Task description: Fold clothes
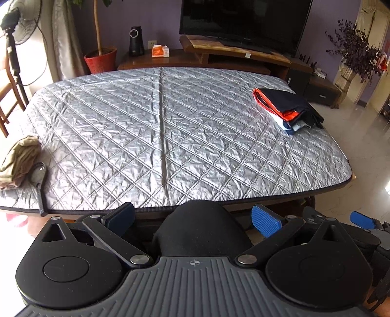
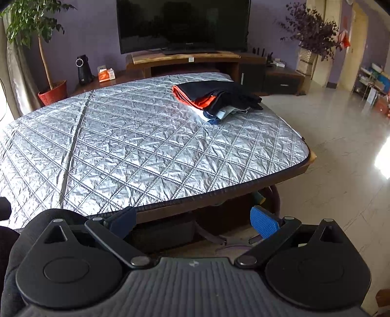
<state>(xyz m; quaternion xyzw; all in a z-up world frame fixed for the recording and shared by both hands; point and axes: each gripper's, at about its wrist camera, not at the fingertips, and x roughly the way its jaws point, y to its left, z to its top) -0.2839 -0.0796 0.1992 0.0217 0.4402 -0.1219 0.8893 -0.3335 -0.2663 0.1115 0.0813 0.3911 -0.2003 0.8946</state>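
A stack of folded clothes (image 1: 288,108) (image 2: 217,100), dark on top with orange, white and blue layers beneath, lies at the far right of the silver quilted table cover (image 1: 158,136) (image 2: 136,141). A crumpled beige garment (image 1: 19,159) sits at the table's left edge. My left gripper (image 1: 193,219) hangs open below the near table edge, with a black-clad knee (image 1: 199,226) between its blue pads. My right gripper (image 2: 195,220) is open too, empty, in front of the near edge. Its blue fingertip (image 1: 363,219) shows at the right of the left wrist view.
A black strap with a loop (image 1: 40,185) lies beside the beige garment. Behind the table stand a TV (image 2: 182,24) on a wooden stand, a red plant pot (image 1: 101,61), a fan (image 1: 22,22) and a wooden chair (image 1: 7,97). Tiled floor (image 2: 341,146) spreads to the right.
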